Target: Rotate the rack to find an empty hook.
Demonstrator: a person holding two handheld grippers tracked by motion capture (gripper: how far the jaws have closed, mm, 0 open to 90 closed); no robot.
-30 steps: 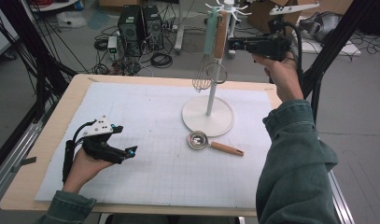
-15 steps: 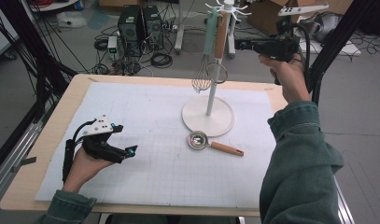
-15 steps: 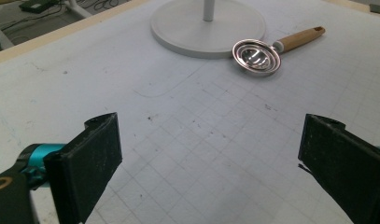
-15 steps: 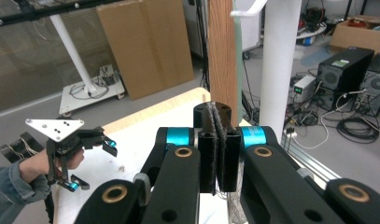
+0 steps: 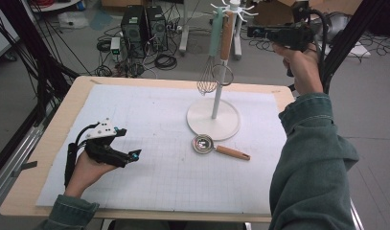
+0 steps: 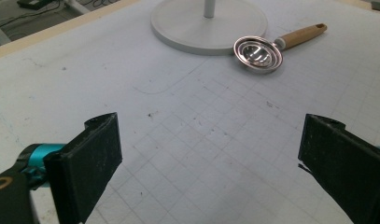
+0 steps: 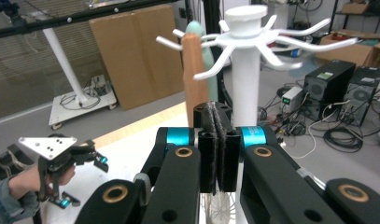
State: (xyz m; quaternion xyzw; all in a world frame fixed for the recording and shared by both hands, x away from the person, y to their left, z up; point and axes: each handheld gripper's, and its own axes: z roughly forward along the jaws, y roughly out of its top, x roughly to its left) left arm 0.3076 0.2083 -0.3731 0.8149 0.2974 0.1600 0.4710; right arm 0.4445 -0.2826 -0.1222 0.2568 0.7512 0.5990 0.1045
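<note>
My right gripper (image 7: pixel 219 140), jaws together and empty, hovers just short of the rack (image 7: pixel 245 70); its wooden-handled tool (image 7: pixel 195 70) hangs ahead. Next I reopen, reaching the strainer (image 5: pixel 220 147) far below. Left gripper (image 5: pixel 130 155) rests apart.

A wooden table (image 5: pixel 49 143) is covered by a white gridded mat (image 5: pixel 154 124). On the mat, a white rack base (image 5: pixel 213 120) is stood, with a wooden-handled metal strainer (image 5: pixel 219 147) laid just beside it.

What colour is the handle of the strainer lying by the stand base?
Light wood-brown, on the strainer; clearest in the left gripper view.
</note>
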